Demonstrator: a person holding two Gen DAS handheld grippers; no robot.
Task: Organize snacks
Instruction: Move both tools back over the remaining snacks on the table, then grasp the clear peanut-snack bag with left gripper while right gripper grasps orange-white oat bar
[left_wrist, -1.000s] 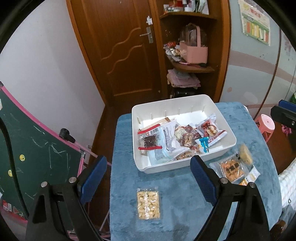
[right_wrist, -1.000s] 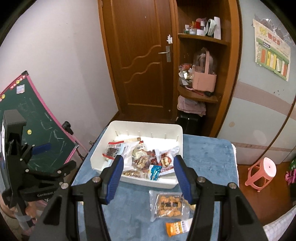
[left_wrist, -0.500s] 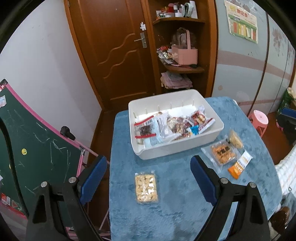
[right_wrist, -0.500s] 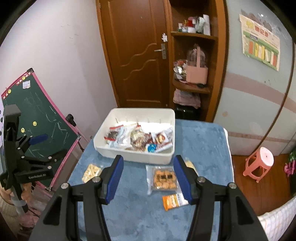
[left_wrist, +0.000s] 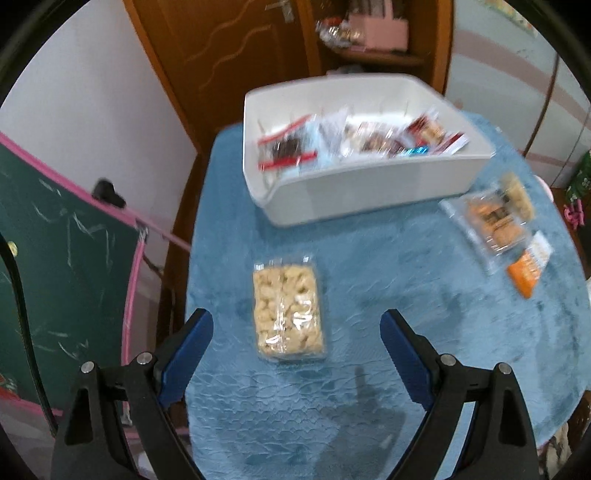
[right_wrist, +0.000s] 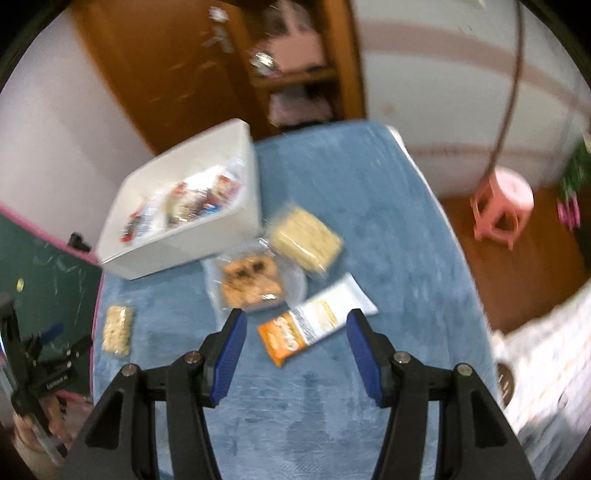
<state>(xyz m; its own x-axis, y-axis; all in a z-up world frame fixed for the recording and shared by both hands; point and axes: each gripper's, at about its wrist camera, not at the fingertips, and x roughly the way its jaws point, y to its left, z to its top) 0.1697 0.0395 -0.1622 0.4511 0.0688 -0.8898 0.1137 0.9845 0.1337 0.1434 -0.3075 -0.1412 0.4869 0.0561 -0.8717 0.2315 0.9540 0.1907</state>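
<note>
Hovering over blue plush tablecloth (left_wrist: 369, 258): left gripper (left_wrist: 295, 332) wide open, empty, clear packet of pale nuts (left_wrist: 288, 314) between fingers, untouched. Right gripper (right_wrist: 295, 332) half open, empty, above orange-and-white wrapper (right_wrist: 314, 325); lettering blurred. White plastic bin (left_wrist: 369, 184) of snacks beyond, near far edge.

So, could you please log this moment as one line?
left tongs: open over nut pack | right tongs: open over orange packet | bin: part filled

Wooden door (left_wrist: 218, 48), green chalkboard (left_wrist: 62, 266), pink stool (right_wrist: 504, 201), shelf's pink bag (left_wrist: 376, 31).
</note>
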